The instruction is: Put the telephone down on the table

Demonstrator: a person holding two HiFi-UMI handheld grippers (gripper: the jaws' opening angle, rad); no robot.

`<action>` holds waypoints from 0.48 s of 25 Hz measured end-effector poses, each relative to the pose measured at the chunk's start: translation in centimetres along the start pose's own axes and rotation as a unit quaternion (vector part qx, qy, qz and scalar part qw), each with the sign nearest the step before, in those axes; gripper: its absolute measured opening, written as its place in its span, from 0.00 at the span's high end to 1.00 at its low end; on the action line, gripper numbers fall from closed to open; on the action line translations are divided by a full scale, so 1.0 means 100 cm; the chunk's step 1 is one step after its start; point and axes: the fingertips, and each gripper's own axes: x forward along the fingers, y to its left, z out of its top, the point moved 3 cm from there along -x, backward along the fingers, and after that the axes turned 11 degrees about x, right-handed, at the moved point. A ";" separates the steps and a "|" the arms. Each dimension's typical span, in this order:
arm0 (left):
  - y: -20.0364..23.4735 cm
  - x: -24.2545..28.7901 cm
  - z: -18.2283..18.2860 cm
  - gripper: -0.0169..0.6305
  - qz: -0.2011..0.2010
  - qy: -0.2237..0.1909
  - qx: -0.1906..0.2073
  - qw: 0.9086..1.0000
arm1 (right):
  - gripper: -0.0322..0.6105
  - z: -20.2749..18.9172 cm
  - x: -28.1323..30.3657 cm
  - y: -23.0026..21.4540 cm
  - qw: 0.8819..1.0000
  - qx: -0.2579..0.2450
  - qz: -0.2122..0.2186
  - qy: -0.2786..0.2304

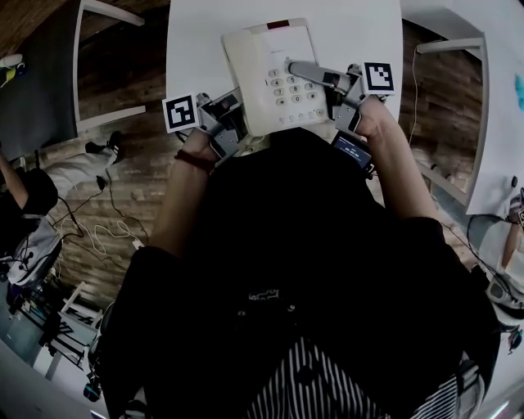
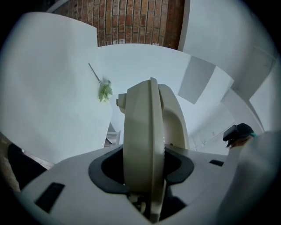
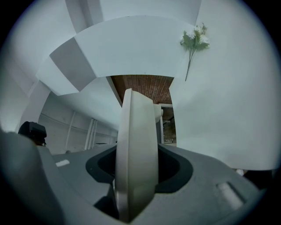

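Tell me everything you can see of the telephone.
The telephone is a cream, plastic-looking desk set with a button keypad on its face, a handset along its left side and a dark red strip at its far edge. It is face up, about level, over the white table; whether it rests there cannot be told. The left tongs clamp its near left edge, the right tongs its right side, one finger over the face.
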 end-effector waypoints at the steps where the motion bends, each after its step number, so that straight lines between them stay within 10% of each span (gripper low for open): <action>1: 0.000 0.003 0.000 0.67 0.002 -0.003 0.001 1.000 | 0.64 0.003 -0.002 0.000 1.000 0.001 0.002 0.004; 12: 0.004 0.027 -0.003 0.67 0.027 0.000 0.008 1.000 | 0.64 0.015 -0.023 -0.004 1.000 0.014 0.025 -0.001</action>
